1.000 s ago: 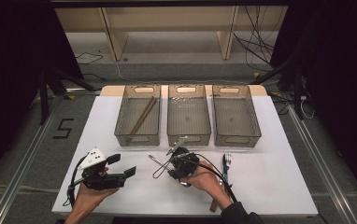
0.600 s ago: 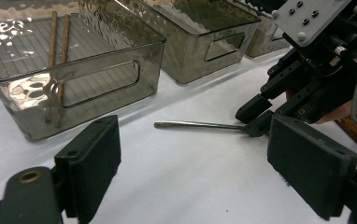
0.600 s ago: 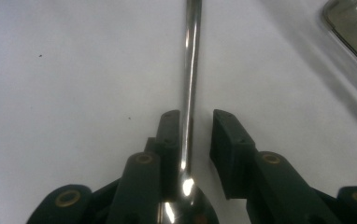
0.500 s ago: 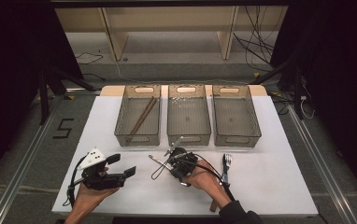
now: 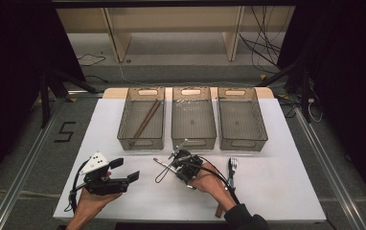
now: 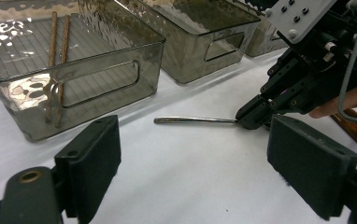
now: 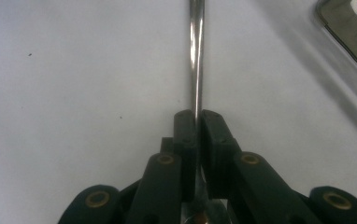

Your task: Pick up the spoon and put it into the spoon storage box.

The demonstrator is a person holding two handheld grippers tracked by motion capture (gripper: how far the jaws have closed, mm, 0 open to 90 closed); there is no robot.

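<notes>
A slim metal utensil handle [image 7: 196, 56] lies on the white table [image 5: 277, 191], pointing left in the high view [image 5: 161, 163]. My right gripper [image 7: 197, 121] has just been closing, and its pads now press on this handle [image 6: 195, 120] from both sides, low on the tabletop. From the left gripper view the right gripper [image 6: 251, 119] shows at the handle's right end. My left gripper [image 5: 125, 169] rests at the front left, jaws wide apart [image 6: 200, 172] and nothing between them, aimed toward the handle.
Three smoky clear bins stand in a row at the back: the left bin [image 5: 123, 139] holds two brown chopsticks [image 5: 146, 119], then the middle bin [image 5: 193, 141] and the right bin [image 5: 243, 143]. A fork [image 5: 232, 167] lies right of my right hand. Brown sticks [image 6: 354, 128] lie under that hand.
The right gripper's jaws have drawn together onto the metal handle. Both hands have stayed where they were.
</notes>
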